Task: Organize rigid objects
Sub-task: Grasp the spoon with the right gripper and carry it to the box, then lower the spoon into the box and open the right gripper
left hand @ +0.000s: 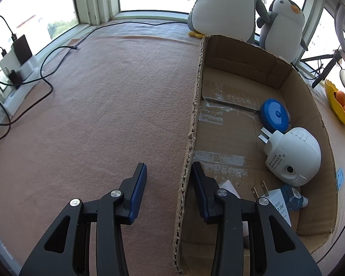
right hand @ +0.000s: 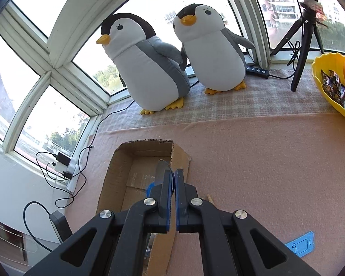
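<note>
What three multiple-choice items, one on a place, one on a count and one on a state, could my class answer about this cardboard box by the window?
1. Where does the round blue lid lie?
A. on a chair
B. inside the cardboard box
C. on the floor

2. How many toy penguins stand by the window?
A. one
B. two
C. four

3. How do the jaws of the right hand-held gripper stand?
A. spread wide
B. gripping a penguin
C. closed almost together

Answers:
1 B: the lid rests on the box floor, close to the right wall.
2 B: two grey-and-white penguins stand side by side.
3 C: only a thin slit shows between the two fingers.
</note>
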{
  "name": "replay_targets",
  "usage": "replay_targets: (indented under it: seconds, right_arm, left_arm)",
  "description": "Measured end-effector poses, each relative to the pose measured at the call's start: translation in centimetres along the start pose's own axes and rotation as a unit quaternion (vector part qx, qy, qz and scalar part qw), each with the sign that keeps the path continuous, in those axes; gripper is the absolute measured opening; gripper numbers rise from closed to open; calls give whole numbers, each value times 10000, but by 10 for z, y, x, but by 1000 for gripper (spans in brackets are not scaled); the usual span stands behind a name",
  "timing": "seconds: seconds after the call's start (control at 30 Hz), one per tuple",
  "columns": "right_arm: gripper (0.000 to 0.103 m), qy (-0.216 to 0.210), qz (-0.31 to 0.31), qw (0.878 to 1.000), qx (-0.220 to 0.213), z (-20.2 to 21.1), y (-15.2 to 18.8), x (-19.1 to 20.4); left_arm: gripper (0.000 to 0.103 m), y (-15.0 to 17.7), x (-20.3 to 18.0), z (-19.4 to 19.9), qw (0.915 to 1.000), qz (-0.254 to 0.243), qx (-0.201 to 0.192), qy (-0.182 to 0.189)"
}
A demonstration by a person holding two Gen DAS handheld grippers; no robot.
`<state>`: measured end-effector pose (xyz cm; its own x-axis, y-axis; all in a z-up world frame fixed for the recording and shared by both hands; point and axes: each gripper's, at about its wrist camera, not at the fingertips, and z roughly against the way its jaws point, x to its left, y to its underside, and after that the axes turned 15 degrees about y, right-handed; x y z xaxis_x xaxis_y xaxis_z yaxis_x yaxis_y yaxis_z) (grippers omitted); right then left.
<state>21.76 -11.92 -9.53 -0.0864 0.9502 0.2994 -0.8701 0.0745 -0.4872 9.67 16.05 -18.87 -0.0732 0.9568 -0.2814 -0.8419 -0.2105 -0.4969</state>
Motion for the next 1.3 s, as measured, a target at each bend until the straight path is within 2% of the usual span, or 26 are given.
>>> replay_targets:
  seconds: [0.23, 0.43, 0.93, 1.3]
  right_arm:
    - [2, -93, 270, 9995, 120, -18, 9, 44]
    - [2, -135, 388, 9988, 251, -34, 17, 66]
    - [2, 28, 648, 9972, 375, -62, 23, 98]
    - [3, 33, 732, 9963, 440, -66, 26, 102]
  left_arm:
    - [38, 0, 3, 1, 10000, 5, -9, 55]
    - [38, 1, 5, 1, 10000, 2, -13, 97]
    - [38, 1, 6, 1, 9999, -4, -19, 114]
    - [38, 1, 6, 1, 9999, -5, -19, 114]
